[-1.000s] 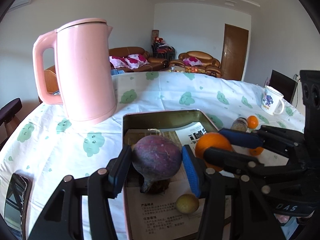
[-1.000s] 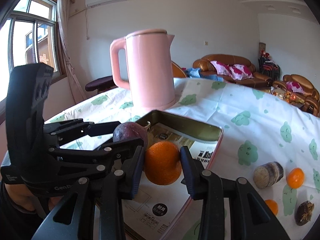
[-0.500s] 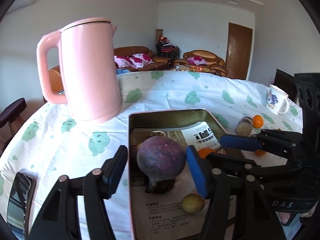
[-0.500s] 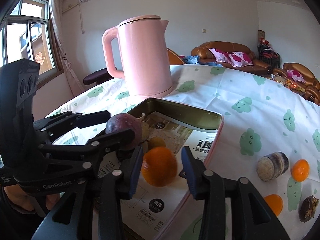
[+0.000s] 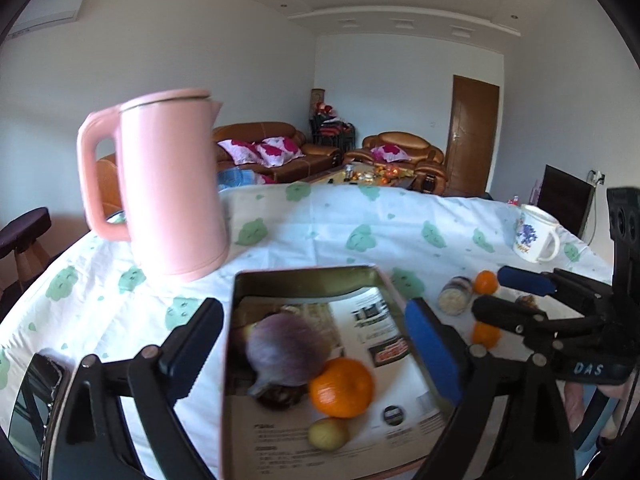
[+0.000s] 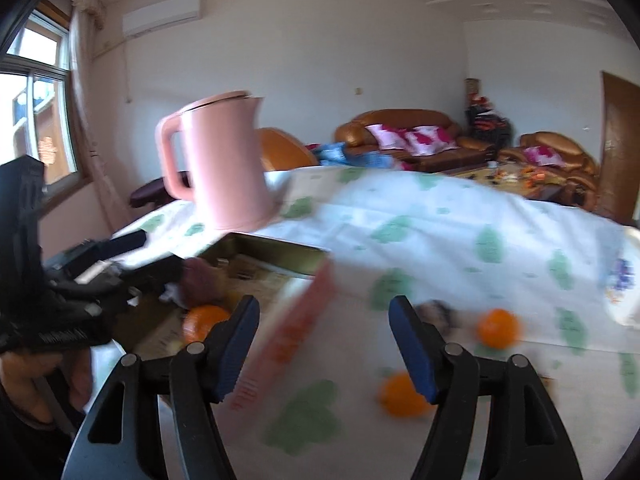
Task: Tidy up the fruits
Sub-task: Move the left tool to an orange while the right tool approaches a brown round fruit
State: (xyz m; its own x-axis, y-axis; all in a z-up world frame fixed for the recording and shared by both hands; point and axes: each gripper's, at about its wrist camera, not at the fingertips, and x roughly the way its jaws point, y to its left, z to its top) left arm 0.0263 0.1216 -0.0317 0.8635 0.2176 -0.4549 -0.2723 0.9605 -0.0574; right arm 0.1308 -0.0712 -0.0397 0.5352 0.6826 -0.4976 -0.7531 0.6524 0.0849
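While the left wrist view looks down along its fingers, the left gripper [image 5: 314, 340] stands wide, jaws having just been opening, pads clear of everything. Between them, low in the metal tray [image 5: 304, 278], lies the purple fruit [image 5: 286, 350]: roundish, its tapered stem end pointing down-left toward the camera, long axis running from that tip up and away toward the tray's far wall. An orange [image 5: 341, 387] sits touching its right flank, also inside the tray, on the printed paper lining. A small yellow-green fruit [image 5: 327, 434] lies just nearer than the orange. The tray's long axis runs away from the camera toward the pink kettle [image 5: 172, 196], which stands upright just beyond its far left corner. Right of the tray, on the tablecloth [image 5: 360, 216], are two small oranges and a short jar lying on its side; a mug [image 5: 534, 234] stands farther off. The right gripper [image 5: 508, 296] enters from the right edge.

Right wrist view, blurred: the right gripper's jaws have just been opening and stand partly apart, nothing between them but cloth and the tray's pink outer rim. The orange shows left of the left finger [image 6: 236, 346], inside the tray, with the purple fruit behind it. Two small oranges [image 6: 498, 328] lie on the cloth to the right.
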